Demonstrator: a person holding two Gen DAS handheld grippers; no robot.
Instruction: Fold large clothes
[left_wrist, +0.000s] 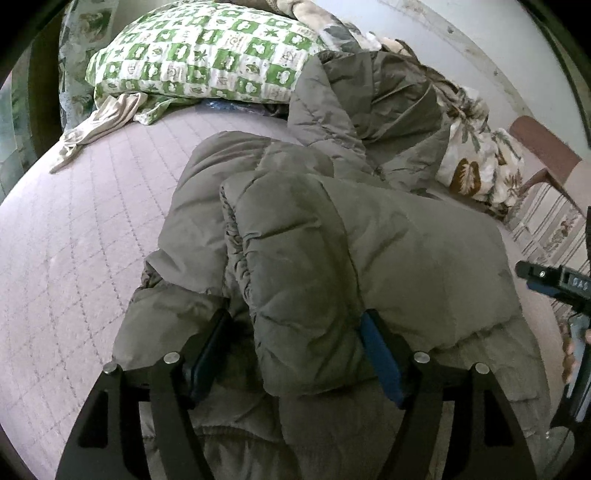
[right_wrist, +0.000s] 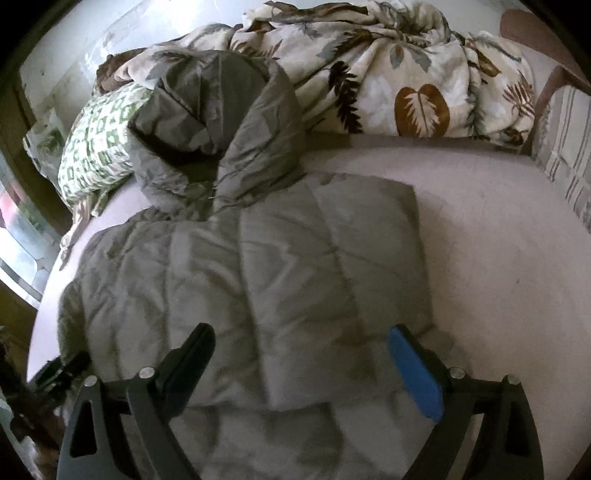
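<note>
An olive-grey puffer jacket (left_wrist: 332, 236) lies on the pale quilted bed (left_wrist: 74, 229), its hood (left_wrist: 373, 92) toward the pillows. A sleeve (left_wrist: 306, 295) is folded over the body. My left gripper (left_wrist: 295, 332) has its jaws apart around this sleeve, whose cuff end lies between the fingers. In the right wrist view the jacket (right_wrist: 258, 277) lies flat with the hood (right_wrist: 229, 122) raised at the back. My right gripper (right_wrist: 301, 343) is open just above the jacket's lower part. The right gripper also shows at the right edge of the left wrist view (left_wrist: 554, 280).
A green-and-white checked pillow (left_wrist: 207, 51) lies at the bed's head with a beige cloth (left_wrist: 103, 125) beside it. A leaf-print blanket (right_wrist: 406, 74) is bunched along the wall. A wooden chair with a striped cushion (right_wrist: 565, 147) stands at the bed's side.
</note>
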